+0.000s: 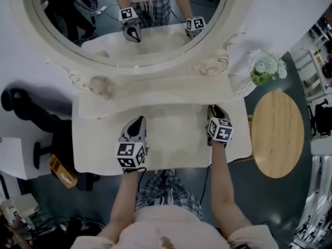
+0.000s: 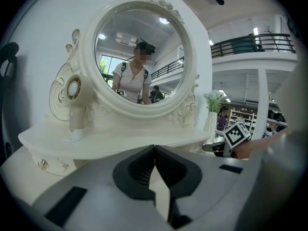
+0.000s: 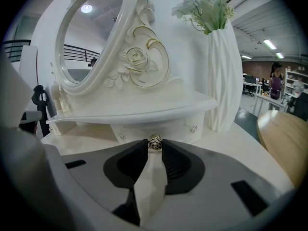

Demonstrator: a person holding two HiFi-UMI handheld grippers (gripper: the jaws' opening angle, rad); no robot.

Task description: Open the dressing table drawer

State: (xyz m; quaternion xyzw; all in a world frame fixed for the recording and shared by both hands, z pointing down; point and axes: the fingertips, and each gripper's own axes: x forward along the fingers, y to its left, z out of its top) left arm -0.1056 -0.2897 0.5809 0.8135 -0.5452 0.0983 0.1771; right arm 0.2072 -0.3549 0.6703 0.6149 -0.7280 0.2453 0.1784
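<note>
The white dressing table (image 1: 176,139) has a raised shelf (image 3: 130,112) under its oval mirror (image 1: 129,14). A small drawer (image 3: 168,128) sits beneath that shelf, with a metal rose-shaped knob (image 3: 155,142). My right gripper (image 3: 155,146) is shut on this knob, which is pinched between its fingertips. In the head view the right gripper (image 1: 212,111) reaches under the shelf's right part, and the drawer front is hidden there. My left gripper (image 1: 136,122) hovers over the tabletop's left half, shut and empty; its tips (image 2: 154,147) touch each other.
A white vase with pale flowers (image 1: 265,66) stands at the table's right end, close to the right gripper (image 3: 226,81). A round wooden stool (image 1: 277,134) is to the right. A black chair (image 1: 26,108) stands left. Another drawer with small knobs (image 2: 42,164) sits at the left.
</note>
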